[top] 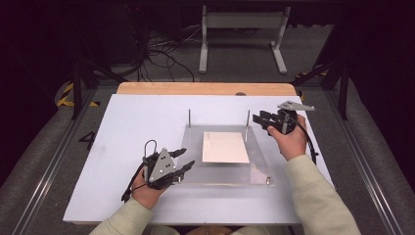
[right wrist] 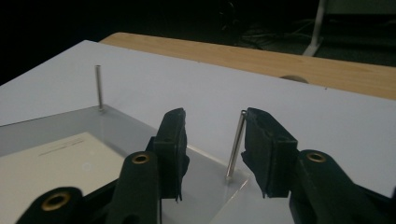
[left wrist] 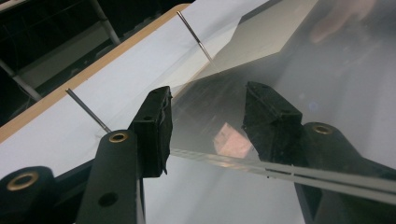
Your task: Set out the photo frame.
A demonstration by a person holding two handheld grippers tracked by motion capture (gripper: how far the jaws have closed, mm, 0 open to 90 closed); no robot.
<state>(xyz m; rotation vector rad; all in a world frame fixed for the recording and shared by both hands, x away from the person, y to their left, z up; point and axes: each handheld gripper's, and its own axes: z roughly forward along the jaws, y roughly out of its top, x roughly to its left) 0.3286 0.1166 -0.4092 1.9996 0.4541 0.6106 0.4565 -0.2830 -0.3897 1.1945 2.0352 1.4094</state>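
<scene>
A clear acrylic plate (top: 259, 166) lies on the white board, with a white sheet of paper (top: 225, 147) at its middle. Two thin metal pins stand at its far corners, the left pin (top: 190, 117) and the right pin (top: 247, 118). My left gripper (top: 186, 159) is at the plate's near-left edge. Its jaws stand apart with the plate's edge (left wrist: 219, 156) running between them, one jaw seen through the plastic. My right gripper (top: 259, 119) is at the far right corner, open, and the right pin (right wrist: 235, 149) stands between its jaws close to the right pad.
The white board (top: 137, 122) rests on a table with a wooden far edge (top: 205, 88). Behind the table stand a grey metal frame (top: 242, 22) and loose cables on the floor. The other pin (right wrist: 99, 86) rises at the left in the right gripper view.
</scene>
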